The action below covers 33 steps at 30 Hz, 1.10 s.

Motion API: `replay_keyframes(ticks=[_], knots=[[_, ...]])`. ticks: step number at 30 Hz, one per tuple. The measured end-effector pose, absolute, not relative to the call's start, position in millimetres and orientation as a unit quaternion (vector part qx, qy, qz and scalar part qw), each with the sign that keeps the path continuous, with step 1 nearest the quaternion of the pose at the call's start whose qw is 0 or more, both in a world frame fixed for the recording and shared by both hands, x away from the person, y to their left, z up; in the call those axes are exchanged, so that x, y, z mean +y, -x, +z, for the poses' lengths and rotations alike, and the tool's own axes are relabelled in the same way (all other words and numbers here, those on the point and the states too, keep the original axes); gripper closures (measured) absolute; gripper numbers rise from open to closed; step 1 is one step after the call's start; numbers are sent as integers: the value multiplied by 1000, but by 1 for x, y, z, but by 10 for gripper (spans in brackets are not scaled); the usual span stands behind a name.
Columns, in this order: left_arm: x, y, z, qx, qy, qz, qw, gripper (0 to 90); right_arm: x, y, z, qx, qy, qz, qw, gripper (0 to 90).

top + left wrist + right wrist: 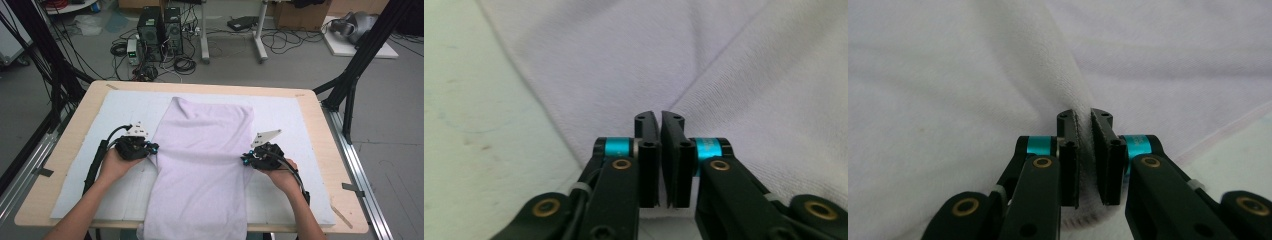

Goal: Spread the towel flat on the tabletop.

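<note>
A pale lilac towel (200,150) lies lengthwise down the middle of the white mat (120,107), and its near end hangs over the table's front edge. My left gripper (154,148) sits at the towel's left edge with its jaws closed together on the cloth (624,60); a crease runs away from the tips of the left gripper (660,117). My right gripper (245,160) is at the towel's right edge. In the right gripper view the right gripper (1083,116) pinches a raised ridge of towel (948,100) between its pads.
The mat covers a light wooden table (320,130) with bare rims at the left and right. Black frame legs (350,85) stand at the table's far corners. Computers (160,32) and cables lie on the floor beyond.
</note>
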<state>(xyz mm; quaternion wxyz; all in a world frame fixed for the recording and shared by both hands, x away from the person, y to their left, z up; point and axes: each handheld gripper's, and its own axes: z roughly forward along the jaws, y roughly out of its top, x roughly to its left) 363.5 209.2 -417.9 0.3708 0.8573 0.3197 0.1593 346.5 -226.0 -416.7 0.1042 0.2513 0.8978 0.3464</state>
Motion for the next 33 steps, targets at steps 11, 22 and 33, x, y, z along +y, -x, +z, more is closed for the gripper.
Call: replay_keyframes(ticks=[11,22,33], knots=[[225,-321,-407,281,-859,151,400,784,-231,-316,-392,873,-242,400,139,651],[210,-290,-433,232,-879,92,406,845,-214,-273,-420,892,-202,392,102,710],[184,-287,-442,219,-886,82,400,693,-201,-270,-440,906,-188,371,84,646]])
